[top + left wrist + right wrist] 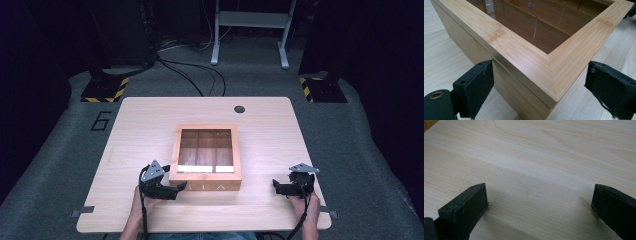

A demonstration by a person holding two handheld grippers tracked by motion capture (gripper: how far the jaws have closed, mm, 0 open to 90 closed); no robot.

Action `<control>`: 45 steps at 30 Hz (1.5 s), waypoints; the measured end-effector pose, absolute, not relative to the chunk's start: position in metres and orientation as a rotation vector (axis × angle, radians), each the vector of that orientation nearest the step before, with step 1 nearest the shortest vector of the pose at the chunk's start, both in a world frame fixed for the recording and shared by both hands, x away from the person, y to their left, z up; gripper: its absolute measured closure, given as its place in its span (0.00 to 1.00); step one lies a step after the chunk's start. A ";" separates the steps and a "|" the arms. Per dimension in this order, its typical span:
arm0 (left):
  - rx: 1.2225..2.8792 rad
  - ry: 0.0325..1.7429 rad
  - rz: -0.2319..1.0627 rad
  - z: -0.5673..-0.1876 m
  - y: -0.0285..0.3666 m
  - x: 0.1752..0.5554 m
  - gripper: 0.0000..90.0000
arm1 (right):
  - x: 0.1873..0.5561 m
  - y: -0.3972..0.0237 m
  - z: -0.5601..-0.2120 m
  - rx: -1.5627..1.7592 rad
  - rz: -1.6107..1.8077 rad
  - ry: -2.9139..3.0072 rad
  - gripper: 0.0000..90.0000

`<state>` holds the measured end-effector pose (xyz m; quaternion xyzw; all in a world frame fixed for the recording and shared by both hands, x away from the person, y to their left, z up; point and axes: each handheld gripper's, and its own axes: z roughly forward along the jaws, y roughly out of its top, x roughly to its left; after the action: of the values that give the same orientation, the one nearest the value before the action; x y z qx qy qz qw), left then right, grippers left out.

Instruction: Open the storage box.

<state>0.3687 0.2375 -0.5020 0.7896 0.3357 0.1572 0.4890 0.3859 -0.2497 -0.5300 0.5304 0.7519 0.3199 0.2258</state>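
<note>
A wooden tea box (pixel 205 186) with a glass-windowed lid stands in the middle of the light wood table (pixel 145 125), "TEA" printed on its front wall. My left gripper (pixel 179 189) is at the box's near left corner. In the left gripper view the box corner (pixel 529 60) sits between the spread jaws of the left gripper (pixel 539 75); the left pad is close to the side wall, while the right pad (pixel 609 87) stands apart from the wood. My right gripper (pixel 276 186) rests to the right of the box, and in its own view this right gripper (pixel 540 192) is open over bare table.
A dark round hole (pixel 239 109) lies in the tabletop near its far edge. Beyond the table are grey floor, cables, a metal stand (pixel 250 30) and two yellow-and-black striped bases (pixel 104 90). Bare tabletop lies on both sides of the box.
</note>
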 end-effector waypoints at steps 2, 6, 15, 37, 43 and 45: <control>1.917 0.816 0.384 -0.502 0.238 0.368 0.10 | 0.386 -0.250 -0.530 1.462 0.882 2.073 0.00; 1.918 0.809 0.382 -0.502 0.239 0.368 0.11 | 0.386 -0.250 -0.530 1.462 0.882 2.073 0.00; 1.918 0.794 0.394 -0.502 0.241 0.367 0.14 | 0.386 -0.250 -0.530 1.463 0.883 2.074 0.00; 1.873 0.769 0.380 -0.490 0.245 0.371 0.29 | 0.386 -0.250 -0.530 1.460 0.882 2.074 0.00; 1.930 0.800 0.394 -0.505 0.240 0.369 0.29 | 0.386 -0.250 -0.530 1.461 0.883 2.074 0.00; 1.930 0.795 0.390 -0.505 0.242 0.368 0.30 | 0.386 -0.250 -0.530 1.461 0.883 2.074 0.00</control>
<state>0.3684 0.2415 -0.5047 0.7936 0.3269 0.1605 0.4875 0.3858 -0.2497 -0.5300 0.5297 0.7523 0.3201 0.2258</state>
